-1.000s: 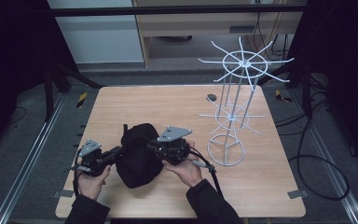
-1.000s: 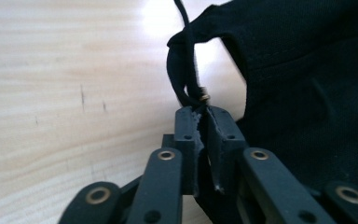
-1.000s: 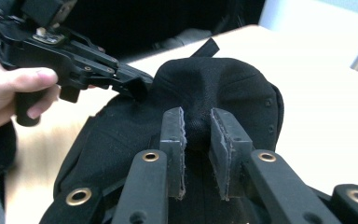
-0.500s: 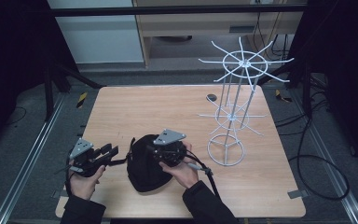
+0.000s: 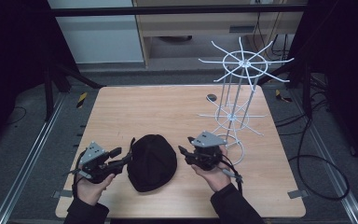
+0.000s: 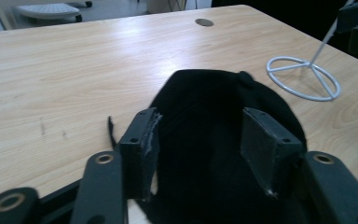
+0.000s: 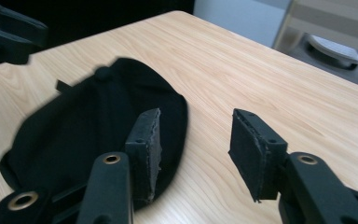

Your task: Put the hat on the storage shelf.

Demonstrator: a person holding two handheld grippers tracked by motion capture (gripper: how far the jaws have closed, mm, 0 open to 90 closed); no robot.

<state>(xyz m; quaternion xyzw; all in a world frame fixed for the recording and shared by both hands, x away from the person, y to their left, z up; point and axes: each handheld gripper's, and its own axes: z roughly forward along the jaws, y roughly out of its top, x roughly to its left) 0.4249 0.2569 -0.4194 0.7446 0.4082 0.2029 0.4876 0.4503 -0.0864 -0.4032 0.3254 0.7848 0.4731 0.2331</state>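
You've got both grippers down at the near edge of the table [image 5: 121, 107], one on each side of the black cap [image 5: 152, 161], and neither one has a hold on it.

Your left gripper [image 5: 125, 160] sits just left of the cap, jaws aimed at its edge. In the left gripper view the cap [image 6: 214, 140] lies right in front of and between the jaws, but the pads [image 6: 145, 144] stand off from the cloth, so nothing is pinched. Those jaws have just been opening and they're spread wide.

Your right gripper [image 5: 182, 153] is just to the cap's right, a small strip of bare wood between them in the high view. In the right gripper view the cap [image 7: 88, 135] lies off to the left, behind the left pad [image 7: 147, 144], and only table shows in the gap between the jaws. These have also just been opening; they're parted and holding nothing.

The cap itself lies flat on the wood, dome up, near the front edge and a bit left of centre.

Just beyond your right hand [image 5: 212, 170] stands the white wire rack [image 5: 237, 93], its ring base near the gripper. Farther back there's a small dark disc [image 5: 211, 97] on the tabletop, just left of the rack.
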